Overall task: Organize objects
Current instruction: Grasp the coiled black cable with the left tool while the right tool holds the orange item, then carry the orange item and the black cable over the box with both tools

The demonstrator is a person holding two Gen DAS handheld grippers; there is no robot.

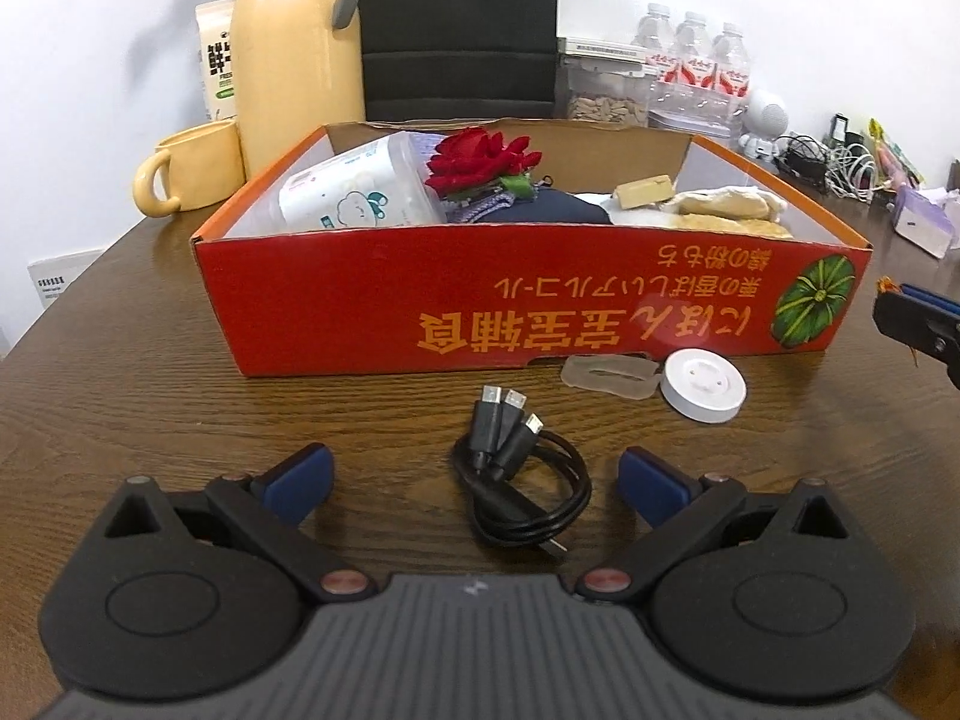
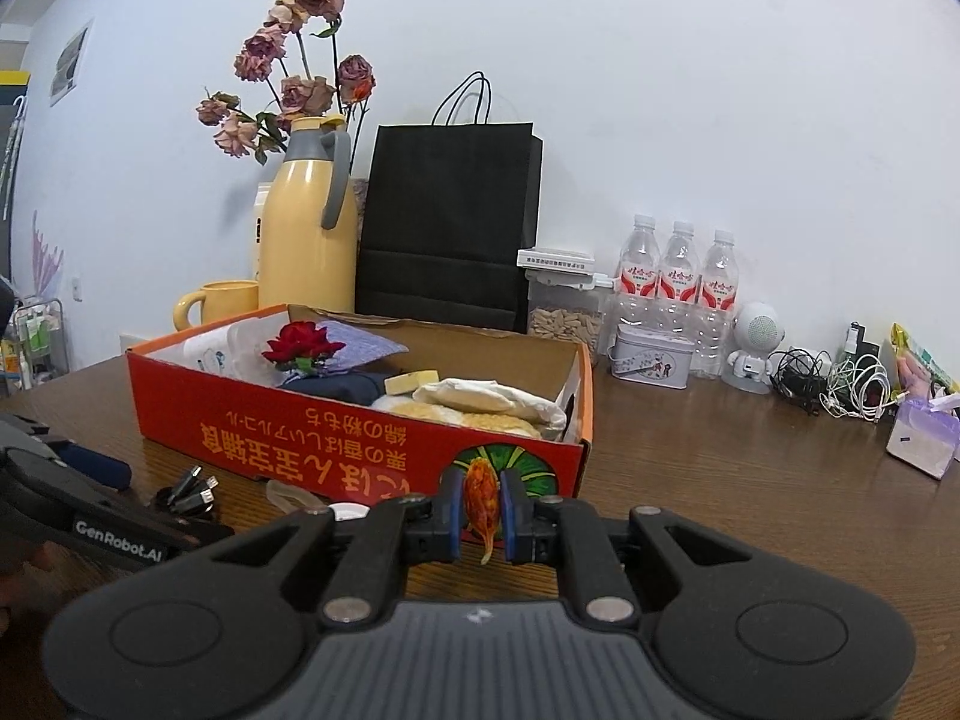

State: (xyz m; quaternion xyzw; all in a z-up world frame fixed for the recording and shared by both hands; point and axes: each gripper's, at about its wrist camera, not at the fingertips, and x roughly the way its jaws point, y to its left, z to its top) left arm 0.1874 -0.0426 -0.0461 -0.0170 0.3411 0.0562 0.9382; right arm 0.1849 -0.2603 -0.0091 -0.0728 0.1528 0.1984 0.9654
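Left wrist view looks down at a brown wooden table point(image 1: 180, 420). Far ahead of the left gripper point(image 1: 474, 480) sits a big red cardboard box point(image 1: 480, 306) with yellow writing on its side. Inside the box are a white plastic tub point(image 1: 354, 186), a red fake rose point(image 1: 480, 159), a dark blue cloth point(image 1: 540, 213) and some cream cloth things point(image 1: 720, 207). Behind the box, to the gripper's left, stand a tall yellow jug point(image 1: 294, 54) and a yellow mug point(image 1: 192, 168).

The left gripper's blue fingers point(image 1: 300, 480) are spread wide apart. A coiled black cable point(image 1: 522, 480) lies on the table right between them, and they are not touching it. Ahead and to the right, just beside the box, lie a round white disc point(image 1: 703, 385) and a small clear plastic piece point(image 1: 606, 376).

In the right wrist view, the right gripper point(image 2: 482, 507) is pressed together, pinching a small orange leaf-like thing point(image 2: 482, 501). It hangs just in front of the near corner of the box. The left gripper shows at that view's left side.
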